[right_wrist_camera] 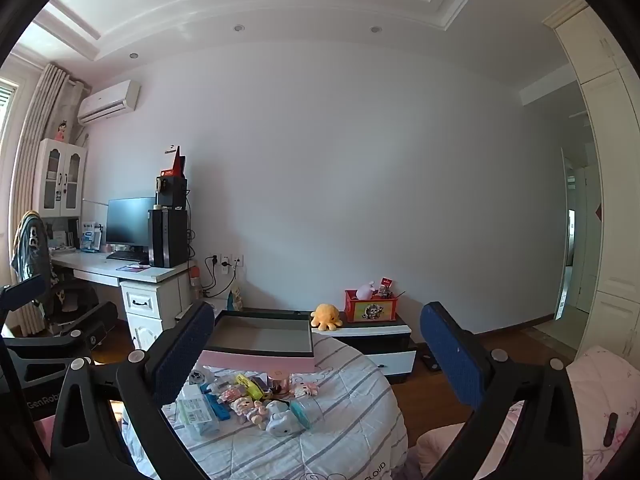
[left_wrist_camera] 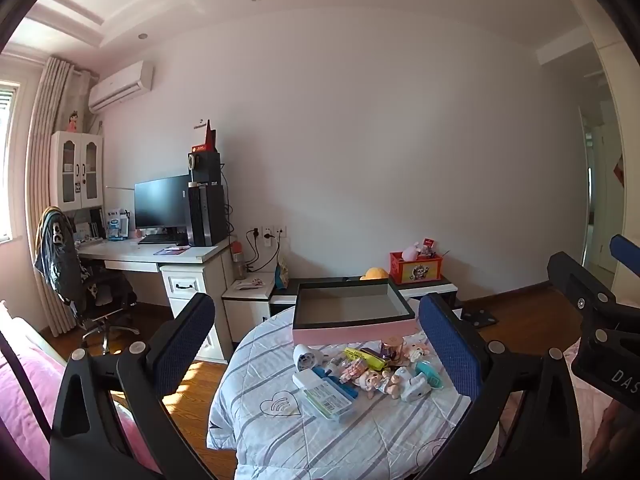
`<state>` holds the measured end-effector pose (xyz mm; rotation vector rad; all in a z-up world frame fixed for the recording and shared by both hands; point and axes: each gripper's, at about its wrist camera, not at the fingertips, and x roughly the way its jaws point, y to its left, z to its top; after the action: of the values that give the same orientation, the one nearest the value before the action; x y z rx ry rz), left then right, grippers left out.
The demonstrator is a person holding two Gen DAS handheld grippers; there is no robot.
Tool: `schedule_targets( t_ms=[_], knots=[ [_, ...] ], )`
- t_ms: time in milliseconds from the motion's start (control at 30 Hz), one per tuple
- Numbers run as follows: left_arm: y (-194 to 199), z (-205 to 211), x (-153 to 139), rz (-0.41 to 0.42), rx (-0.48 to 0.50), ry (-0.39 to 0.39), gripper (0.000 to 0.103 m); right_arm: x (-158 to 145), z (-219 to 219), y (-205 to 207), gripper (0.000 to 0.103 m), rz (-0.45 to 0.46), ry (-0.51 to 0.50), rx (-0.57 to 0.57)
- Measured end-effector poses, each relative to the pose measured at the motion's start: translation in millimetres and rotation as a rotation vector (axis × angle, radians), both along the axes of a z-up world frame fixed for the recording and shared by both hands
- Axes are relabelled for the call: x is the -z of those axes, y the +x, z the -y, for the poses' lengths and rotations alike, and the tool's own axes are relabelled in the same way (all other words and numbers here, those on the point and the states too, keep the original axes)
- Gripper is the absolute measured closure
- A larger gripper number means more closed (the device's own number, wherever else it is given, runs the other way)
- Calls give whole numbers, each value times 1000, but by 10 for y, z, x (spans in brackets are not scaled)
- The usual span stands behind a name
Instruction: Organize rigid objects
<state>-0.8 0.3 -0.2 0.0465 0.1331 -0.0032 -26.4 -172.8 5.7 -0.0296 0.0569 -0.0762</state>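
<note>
in the left wrist view, going from the left edge: a desk with a dark monitor stands against the far wall at middle left. the left gripper fills the bottom of the frame, its jaws spread wide with nothing between them. between the blue pads, at lower centre, lies a round surface under a striped quilt; whether a table is under it i cannot tell. on it, a pink box with a dark rim sits open toward the far side, and just in front of it a loose pile of small items: a clear case, a yellow marker, little figurines, a white toy. at the right edge the right gripper shows from the side.

in the right wrist view, the right gripper also holds its jaws wide and empty, with the same pile at lower centre-left, untouched. a yellow plush octopus and a red box sit on a low cabinet beyond.
</note>
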Motion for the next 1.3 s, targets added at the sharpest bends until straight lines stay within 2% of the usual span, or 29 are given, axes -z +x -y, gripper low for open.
schedule_targets(
  t_ms=[200,233,433,1300],
  knots=[
    [-21,15,53,-3,-15,-2,0,7,23,31,0,-10,-5,8],
    [9,11,38,-30,-14,-3,0,24,-34,3,0,-9,-6,7],
    [82,-42,113,-28,-26,-8,0,-54,-143,-75,0,-15,-13,-11],
    [39,-76,52,-23,-25,-11,0,36,-121,-9,0,-25,-16,-43]
  ],
)
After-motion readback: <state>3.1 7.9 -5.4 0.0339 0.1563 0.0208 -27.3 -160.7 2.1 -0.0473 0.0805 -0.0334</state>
